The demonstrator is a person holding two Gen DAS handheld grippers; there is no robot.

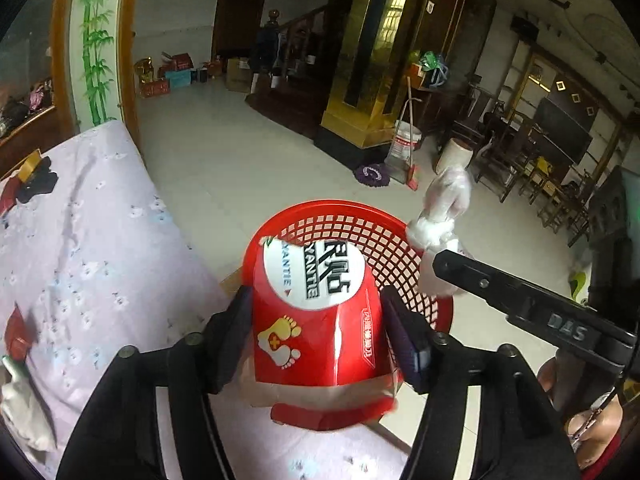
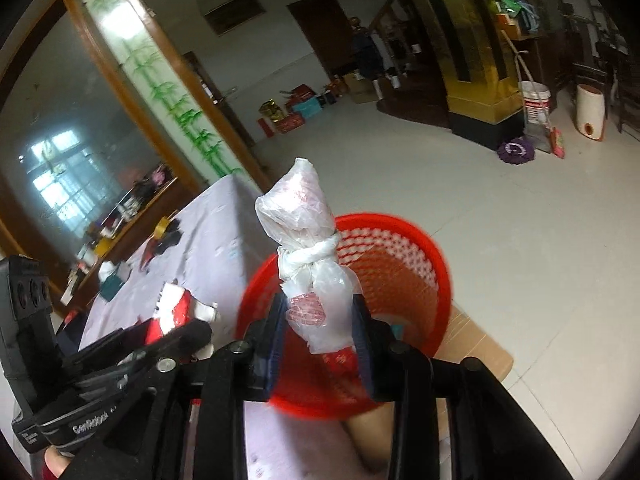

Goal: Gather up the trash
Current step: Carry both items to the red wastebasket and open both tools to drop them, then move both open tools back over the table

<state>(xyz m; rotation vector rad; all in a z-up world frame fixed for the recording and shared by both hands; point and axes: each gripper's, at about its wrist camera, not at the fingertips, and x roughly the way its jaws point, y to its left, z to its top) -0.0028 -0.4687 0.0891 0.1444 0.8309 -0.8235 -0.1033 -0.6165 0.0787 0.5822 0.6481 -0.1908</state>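
Observation:
A red mesh basket (image 1: 400, 248) (image 2: 400, 260) stands on the floor beside the table. In the left wrist view a red carton with a white label and foot prints (image 1: 316, 320) sits between the jaws of my left gripper (image 1: 316, 292), just above the basket's near rim. Its lower edge is blurred and the pads look slack on it. A knotted clear plastic bag (image 2: 300, 208) (image 1: 444, 200) stands between the fingers of my right gripper (image 2: 318, 300) over the basket's mouth, with slim gaps at the pads. Red trash lies in the basket's bottom.
The table under a lilac cloth (image 1: 80, 240) (image 2: 224, 220) carries a tape roll (image 1: 30, 164), red scraps (image 1: 16, 332), crumpled tissue (image 1: 20, 400) and a teal box (image 2: 114, 284). Flat cardboard (image 2: 476, 344) lies under the basket. Beyond it are tiled floor, a gold pillar (image 1: 372, 80), a bucket and a broom (image 2: 536, 100).

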